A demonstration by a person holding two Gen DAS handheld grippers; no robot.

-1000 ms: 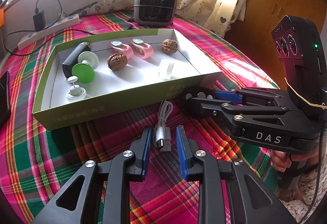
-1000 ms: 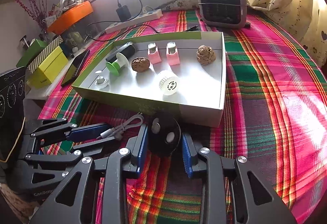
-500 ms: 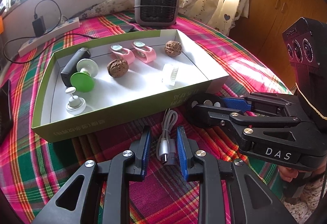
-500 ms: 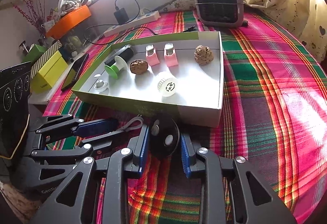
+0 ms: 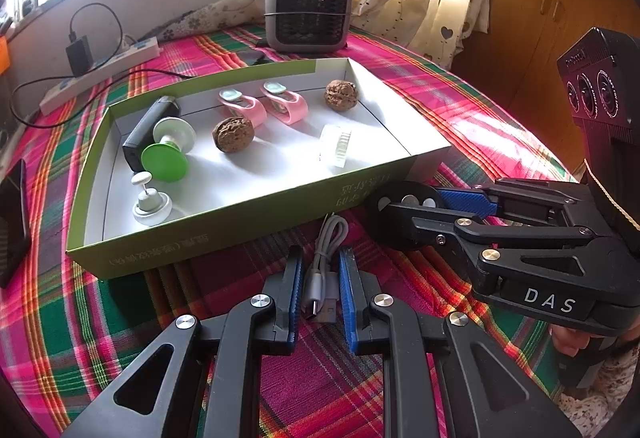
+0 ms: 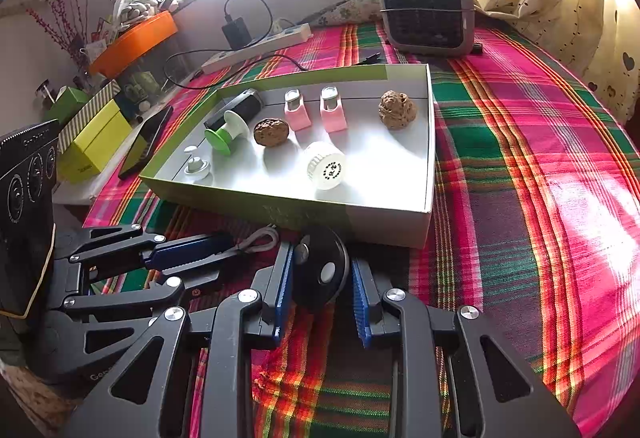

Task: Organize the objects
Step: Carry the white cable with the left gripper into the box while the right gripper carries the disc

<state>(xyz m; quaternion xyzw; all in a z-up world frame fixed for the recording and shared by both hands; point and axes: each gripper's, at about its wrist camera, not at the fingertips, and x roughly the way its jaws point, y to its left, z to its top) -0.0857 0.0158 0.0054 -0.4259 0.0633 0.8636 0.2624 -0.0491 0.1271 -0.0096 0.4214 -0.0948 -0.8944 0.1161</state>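
Observation:
A green-walled white box (image 5: 248,216) (image 6: 430,142) on the plaid cloth holds two walnuts, two pink clips, a green spool, a white cap and other small items. My left gripper (image 5: 319,264) is shut on a coiled grey USB cable (image 5: 320,270), just in front of the box's near wall; the cable also shows in the right wrist view (image 6: 258,240). My right gripper (image 6: 321,264) is shut on a black round disc (image 6: 320,270) with white dots, right of the cable and beside the box's near corner; the disc also shows in the left wrist view (image 5: 404,198).
A grey mini heater (image 5: 308,14) stands behind the box. A white power strip with a charger (image 5: 100,72) lies at the back left. A black phone (image 6: 146,142) lies left of the box, with yellow and green boxes (image 6: 94,142) beyond it. Curtains hang at the right.
Both grippers have narrowed: the left onto the USB cable, the right onto the black disc. Both have pulled back and risen slightly from the box.

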